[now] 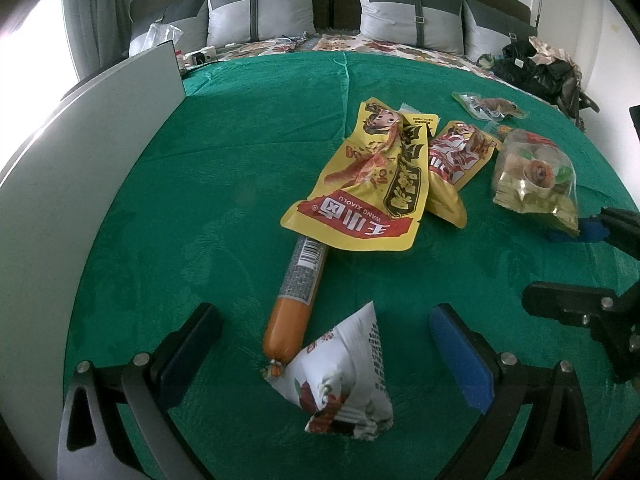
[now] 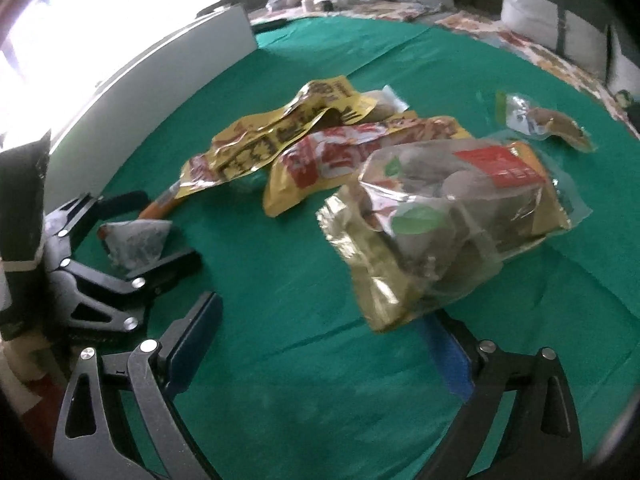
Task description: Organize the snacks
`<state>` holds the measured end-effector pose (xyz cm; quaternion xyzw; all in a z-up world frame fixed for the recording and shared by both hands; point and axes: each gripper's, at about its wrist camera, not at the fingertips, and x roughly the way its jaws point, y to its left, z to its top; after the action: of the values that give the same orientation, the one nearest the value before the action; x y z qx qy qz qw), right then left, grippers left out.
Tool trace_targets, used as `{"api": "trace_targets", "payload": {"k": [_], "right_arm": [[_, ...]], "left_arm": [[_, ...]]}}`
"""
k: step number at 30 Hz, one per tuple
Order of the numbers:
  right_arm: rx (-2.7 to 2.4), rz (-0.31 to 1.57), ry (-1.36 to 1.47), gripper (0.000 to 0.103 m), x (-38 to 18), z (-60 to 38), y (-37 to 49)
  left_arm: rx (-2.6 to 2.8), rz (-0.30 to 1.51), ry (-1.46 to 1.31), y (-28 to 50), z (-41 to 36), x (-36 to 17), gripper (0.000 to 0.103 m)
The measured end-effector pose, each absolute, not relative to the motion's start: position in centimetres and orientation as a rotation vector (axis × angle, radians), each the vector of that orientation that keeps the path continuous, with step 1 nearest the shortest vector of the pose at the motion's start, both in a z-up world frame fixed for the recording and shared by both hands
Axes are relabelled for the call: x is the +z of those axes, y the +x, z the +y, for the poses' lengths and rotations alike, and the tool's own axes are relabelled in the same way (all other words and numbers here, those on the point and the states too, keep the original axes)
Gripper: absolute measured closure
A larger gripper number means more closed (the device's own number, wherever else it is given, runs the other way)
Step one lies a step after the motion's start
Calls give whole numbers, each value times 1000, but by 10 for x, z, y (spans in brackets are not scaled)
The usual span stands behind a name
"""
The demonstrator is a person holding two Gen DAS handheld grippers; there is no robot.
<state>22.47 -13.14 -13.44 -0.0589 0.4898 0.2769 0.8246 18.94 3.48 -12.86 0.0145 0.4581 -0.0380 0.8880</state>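
Note:
Snacks lie on a green cloth (image 1: 224, 168). My left gripper (image 1: 325, 314) is open, low over the cloth, with a white triangular packet (image 1: 344, 380) between its fingers, untouched by either pad. An orange sausage (image 1: 294, 300) runs from the packet under a large yellow pouch (image 1: 360, 184). A second yellow-red pouch (image 1: 456, 156) lies beside that one. My right gripper (image 2: 324, 316) is open in front of a clear bag with a gold end (image 2: 440, 220); the gold corner overlaps its blue right finger (image 2: 448, 356). The left gripper (image 2: 172, 228) also shows at the left around the triangular packet (image 2: 136, 244).
A white board (image 1: 100, 140) stands along the left edge of the cloth. A small clear packet with a brown snack (image 1: 488, 106) lies at the far right. Pillows (image 1: 260, 8) line the headboard, and a black bag (image 1: 536, 68) sits at the back right.

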Motion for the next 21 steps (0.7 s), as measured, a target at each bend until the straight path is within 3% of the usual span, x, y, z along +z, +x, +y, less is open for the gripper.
{"api": "trace_targets", "payload": {"k": [3, 4, 5, 6, 21], "right_arm": [[583, 1039, -114, 12, -132, -133, 224], [579, 1034, -119, 34, -130, -131, 226], [580, 1036, -118, 77, -129, -131, 227], [583, 1053, -102, 94, -130, -133, 229], [579, 1065, -12, 93, -115, -154, 230]], "left_arm": [[-79, 952, 30, 189, 35, -129, 0], [-79, 952, 30, 189, 35, -129, 0], [-79, 952, 30, 189, 35, -128, 0], [-79, 952, 30, 189, 35, -129, 0], [-79, 952, 30, 189, 35, -129, 0]]}}
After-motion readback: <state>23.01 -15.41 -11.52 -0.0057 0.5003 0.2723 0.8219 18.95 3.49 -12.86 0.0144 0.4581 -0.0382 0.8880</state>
